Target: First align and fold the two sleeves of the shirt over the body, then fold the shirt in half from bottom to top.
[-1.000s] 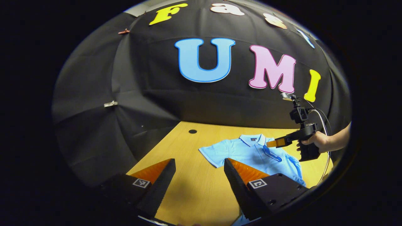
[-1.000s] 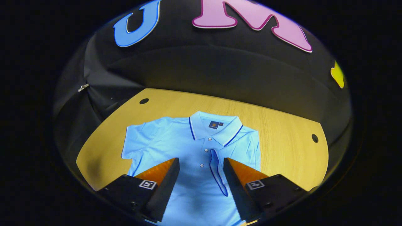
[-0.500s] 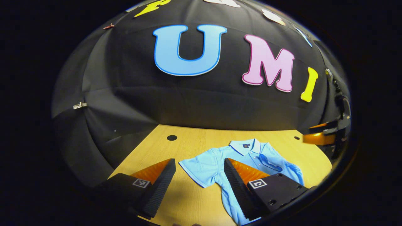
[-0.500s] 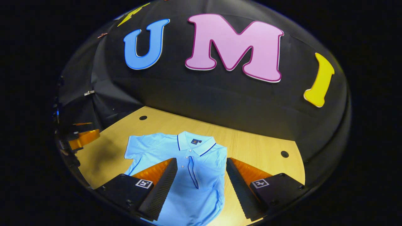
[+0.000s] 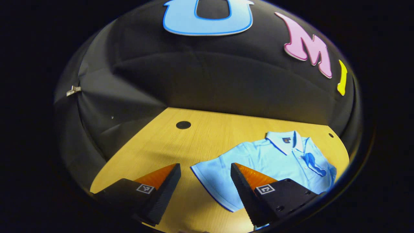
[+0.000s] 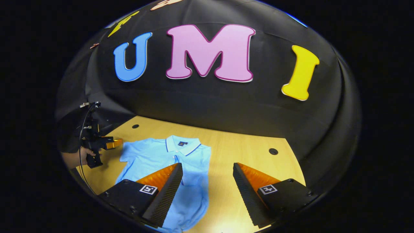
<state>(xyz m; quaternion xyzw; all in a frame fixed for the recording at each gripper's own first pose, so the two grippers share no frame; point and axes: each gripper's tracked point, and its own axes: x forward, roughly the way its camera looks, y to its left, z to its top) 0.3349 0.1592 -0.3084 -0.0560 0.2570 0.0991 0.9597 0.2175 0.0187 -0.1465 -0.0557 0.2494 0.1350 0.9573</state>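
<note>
both views look from above the table, sharing the shirt

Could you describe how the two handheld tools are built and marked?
Each tool, left and right, has two wedge-shaped fingers with ridged inner faces, mounted on black blocks bearing small square black-and-white markers. In the right gripper view, the left tool has a black body, a top-mounted camera and a trailing cable.

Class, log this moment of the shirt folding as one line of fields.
shirt: flat on table, one sleeve folded over body | sleeve: still spread | left gripper: open over it | right gripper: open
</note>
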